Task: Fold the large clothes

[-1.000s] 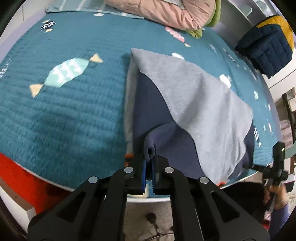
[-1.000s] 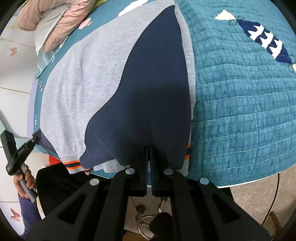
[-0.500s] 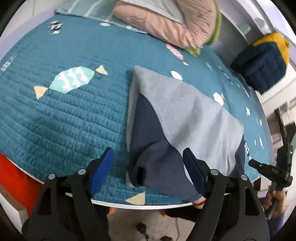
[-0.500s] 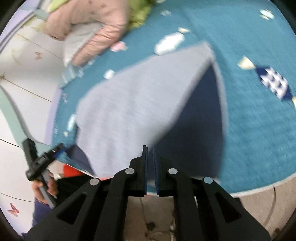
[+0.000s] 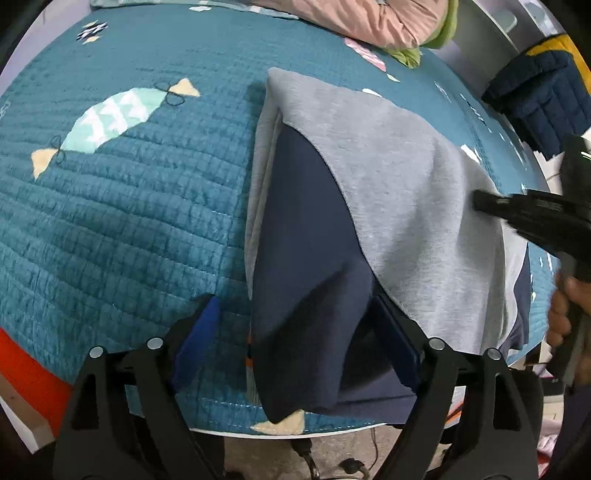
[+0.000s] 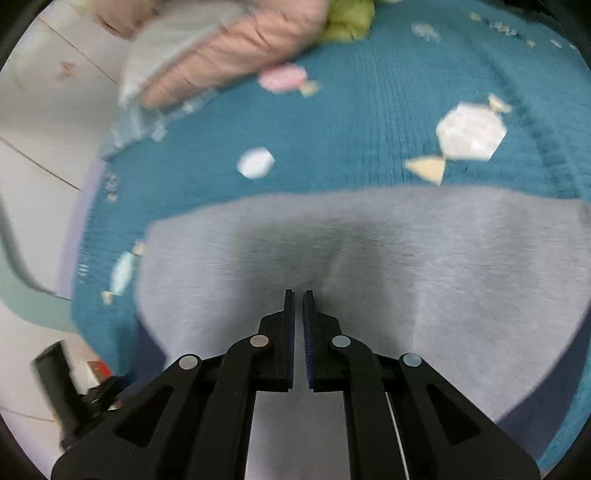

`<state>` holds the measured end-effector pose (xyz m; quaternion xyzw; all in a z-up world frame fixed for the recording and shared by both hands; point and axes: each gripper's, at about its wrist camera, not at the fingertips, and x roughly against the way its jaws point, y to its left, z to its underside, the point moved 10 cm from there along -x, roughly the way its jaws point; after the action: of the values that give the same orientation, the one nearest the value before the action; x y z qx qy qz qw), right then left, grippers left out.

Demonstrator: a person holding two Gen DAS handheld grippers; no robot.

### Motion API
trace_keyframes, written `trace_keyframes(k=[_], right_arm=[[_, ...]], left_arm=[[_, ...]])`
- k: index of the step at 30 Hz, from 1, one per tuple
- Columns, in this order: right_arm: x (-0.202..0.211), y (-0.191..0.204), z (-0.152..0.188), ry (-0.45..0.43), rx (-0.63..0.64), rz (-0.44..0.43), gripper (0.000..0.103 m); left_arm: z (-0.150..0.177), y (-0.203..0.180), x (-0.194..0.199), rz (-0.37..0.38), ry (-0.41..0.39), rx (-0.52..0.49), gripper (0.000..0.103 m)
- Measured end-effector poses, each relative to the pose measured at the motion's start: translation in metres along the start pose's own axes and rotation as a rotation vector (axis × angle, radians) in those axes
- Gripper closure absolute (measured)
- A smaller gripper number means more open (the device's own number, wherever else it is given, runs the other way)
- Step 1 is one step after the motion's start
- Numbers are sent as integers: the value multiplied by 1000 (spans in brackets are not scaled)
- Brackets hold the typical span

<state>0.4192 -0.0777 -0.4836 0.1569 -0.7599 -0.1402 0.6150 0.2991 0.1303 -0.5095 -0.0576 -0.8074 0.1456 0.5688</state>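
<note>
On teal quilted bedspread (image 5: 129, 221): grey-navy garment (image 5: 388, 184).
Far pillows (image 5: 351, 18); left gripper (image 5: 295, 343) opening, garment between; right gripper (image 6: 299, 306) clenched, empty.

No readable text, label or number shows anywhere.

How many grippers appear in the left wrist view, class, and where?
2. The left gripper, jaws opening, straddles the navy sleeve at bottom centre; the right gripper reaches over the grey sweatshirt from the right edge.

Left claw (image 5: 291, 332) opening astride navy-grey garment (image 5: 369, 192), teal quilt (image 5: 129, 221)
</note>
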Motion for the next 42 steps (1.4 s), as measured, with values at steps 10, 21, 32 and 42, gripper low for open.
trace_keyframes(k=[10, 21, 32, 42], right_arm=[[13, -3, 86, 48, -58, -113, 102], [21, -15, 137, -44, -81, -105, 103], [33, -33, 150, -94, -121, -223, 103], [42, -21, 152, -111, -86, -220, 91]], left_arm=[[-6, -3, -8, -1, -12, -12, 16], [-4, -4, -5, 14, -18, 18, 16], [6, -2, 8, 22, -17, 76, 55], [3, -10, 24, 5, -19, 107, 88]])
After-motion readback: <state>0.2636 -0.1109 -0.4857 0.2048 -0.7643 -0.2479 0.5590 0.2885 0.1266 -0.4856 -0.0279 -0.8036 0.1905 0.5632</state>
